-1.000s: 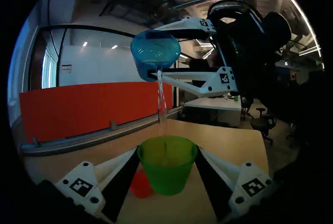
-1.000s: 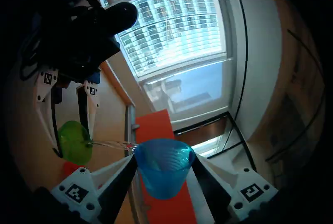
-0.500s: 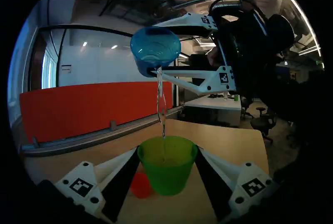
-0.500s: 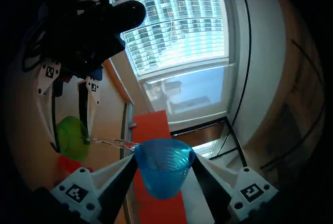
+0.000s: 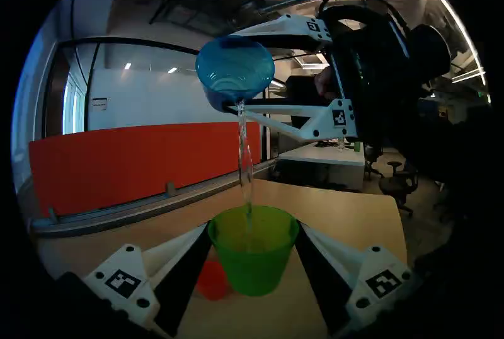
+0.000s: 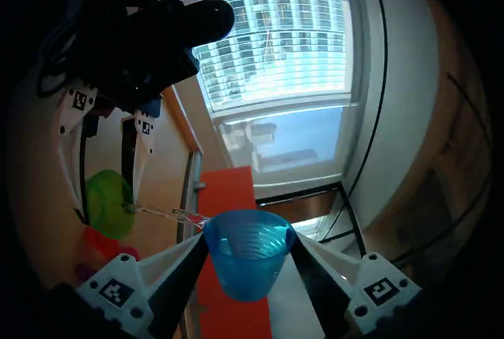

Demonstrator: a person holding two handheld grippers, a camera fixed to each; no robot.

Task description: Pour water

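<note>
Water [image 5: 243,156] is being poured, unfinished, from a translucent blue plastic cup [image 5: 233,77], clamped by right tongs [image 6: 249,241], into a green plastic cup [image 5: 253,263], clamped by left tongs [image 5: 253,230].

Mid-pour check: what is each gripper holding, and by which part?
Left gripper is shut on the green cup, pinched at opposite sides of its wall. Right gripper is shut on the tilted blue cup, likewise by its sides.

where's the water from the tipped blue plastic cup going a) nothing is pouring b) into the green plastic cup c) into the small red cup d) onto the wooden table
b: in the left gripper view the thin water stream drops from the lip of the translucent blue plastic cup into the open mouth of the green plastic cup.
</note>
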